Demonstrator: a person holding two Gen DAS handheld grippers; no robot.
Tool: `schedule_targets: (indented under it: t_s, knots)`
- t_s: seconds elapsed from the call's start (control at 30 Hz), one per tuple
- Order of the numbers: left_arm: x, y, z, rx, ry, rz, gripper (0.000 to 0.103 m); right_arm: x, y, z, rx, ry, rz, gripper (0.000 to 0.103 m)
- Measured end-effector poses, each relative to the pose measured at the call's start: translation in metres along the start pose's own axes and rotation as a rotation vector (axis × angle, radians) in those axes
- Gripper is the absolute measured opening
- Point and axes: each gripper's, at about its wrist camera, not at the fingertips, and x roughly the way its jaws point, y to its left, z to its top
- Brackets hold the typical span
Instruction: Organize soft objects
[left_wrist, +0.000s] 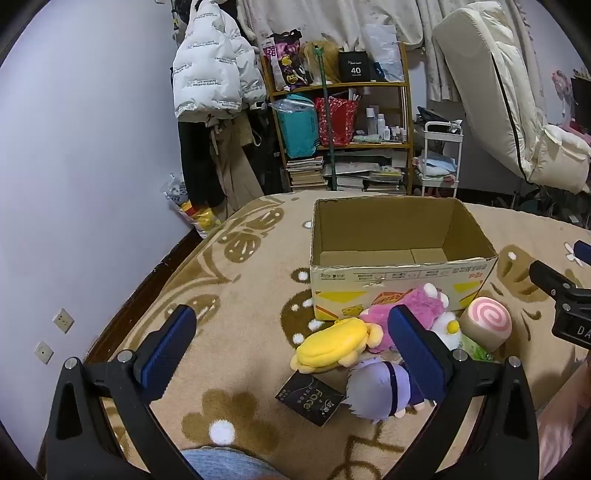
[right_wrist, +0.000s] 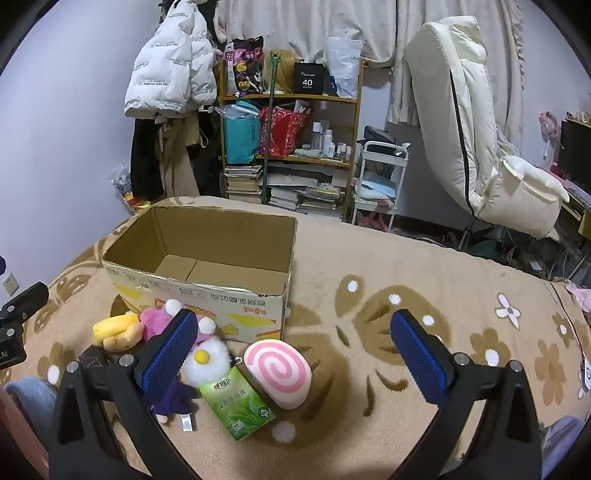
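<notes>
I have both grippers up over the bed (right_wrist: 424, 258), which is covered in a tan blanket with brown flower shapes. Left gripper (left_wrist: 291, 354) — jaws spread wide, nothing between them. Right gripper (right_wrist: 295, 354) — jaws likewise released and bare.

An open cardboard box (left_wrist: 402, 284) sits upright on the blanket, its inside showing only the bottom flaps. The soft things lie bunched against its near wall:
- yellow plush (left_wrist: 332, 347), leftmost in the left wrist view, touching the pink plush (left_wrist: 417, 306) behind it
- white fluffy plush with a yellow spot (right_wrist: 207, 360), just in front of the pink one
- purple doll (left_wrist: 376, 387), nearest me, partly hidden behind my left gripper's right finger
- pink-swirl roll cushion (right_wrist: 277, 373), at the right end of the group, near the box's front corner

2 flat items lie among them — a green tissue pack (right_wrist: 238, 406) touching the roll cushion's near side, and a black packet (left_wrist: 310, 398) lying just beside the purple doll.

Behind the bed I see a wooden shelf (right_wrist: 288, 155) stacked with books and bags, and a white puffer jacket (left_wrist: 210, 74) hanging to its left.
</notes>
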Motion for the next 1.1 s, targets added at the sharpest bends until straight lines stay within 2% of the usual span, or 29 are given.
schedule_targets:
  t_s: [0.3,1.1]
  knots:
    - [0.003,-0.004,-0.003,0.004,0.01,-0.005,0.102,0.003,0.002,0.002,0.006,0.026,0.005,0.103]
    - [0.001,0.004,-0.002,-0.029,-0.011,0.017,0.102,-0.002,-0.005,-0.001,0.038,-0.007,0.003,0.103]
